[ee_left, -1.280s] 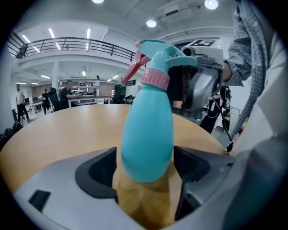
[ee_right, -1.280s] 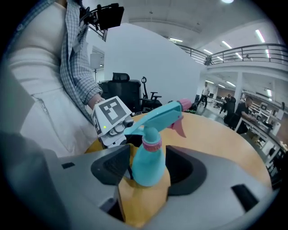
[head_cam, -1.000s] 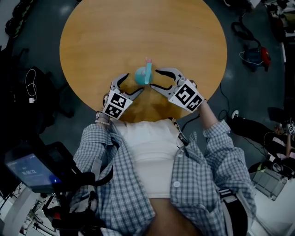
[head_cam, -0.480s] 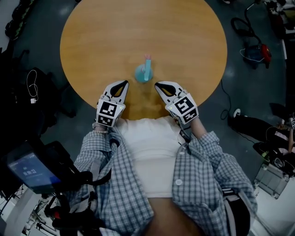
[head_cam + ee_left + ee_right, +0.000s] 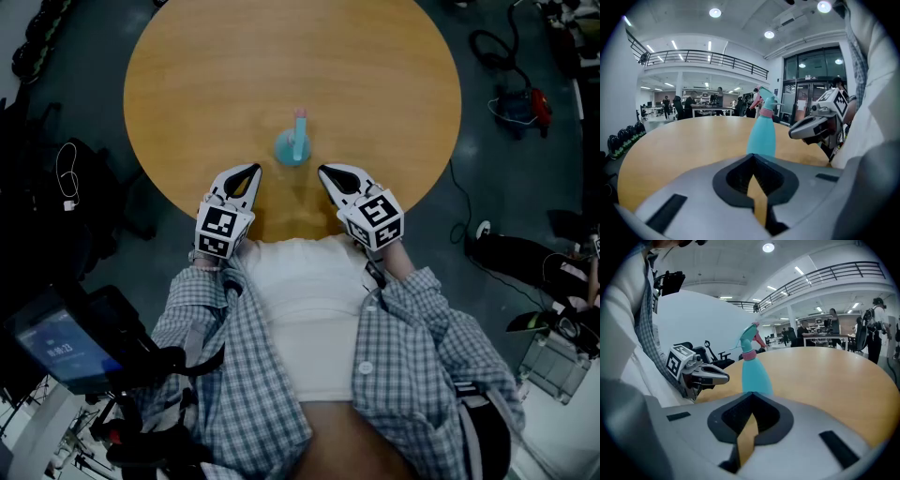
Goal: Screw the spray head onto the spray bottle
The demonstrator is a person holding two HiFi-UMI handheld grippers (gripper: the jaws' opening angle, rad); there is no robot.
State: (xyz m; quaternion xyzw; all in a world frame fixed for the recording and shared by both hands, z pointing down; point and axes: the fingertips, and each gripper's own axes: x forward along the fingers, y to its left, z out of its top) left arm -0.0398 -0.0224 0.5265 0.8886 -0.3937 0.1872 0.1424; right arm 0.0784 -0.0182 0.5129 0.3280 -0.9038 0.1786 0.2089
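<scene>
A teal spray bottle [image 5: 292, 145] stands upright on the round wooden table [image 5: 206, 75], with a pink collar and a teal spray head [image 5: 749, 336] on top. My left gripper [image 5: 253, 169] rests at the table's near edge, left of the bottle and apart from it, shut and empty. Across from it, my right gripper [image 5: 323, 171] is also shut, empty and clear of the bottle. In the left gripper view the bottle [image 5: 762, 133] rises just beyond the closed jaws [image 5: 752, 157], with the right gripper [image 5: 815, 129] beside it. In the right gripper view the bottle [image 5: 753, 373] stands past the closed jaws [image 5: 751, 397].
My torso in a plaid shirt [image 5: 309, 375] is close against the table's near edge. Cables and a red device [image 5: 525, 108] lie on the dark floor to the right, dark gear [image 5: 56, 187] to the left. People stand far off at desks [image 5: 829, 336].
A second ago both grippers were open on either side of the bottle. They drew back toward the table's near edge and shut. Nothing has moved over the last half second.
</scene>
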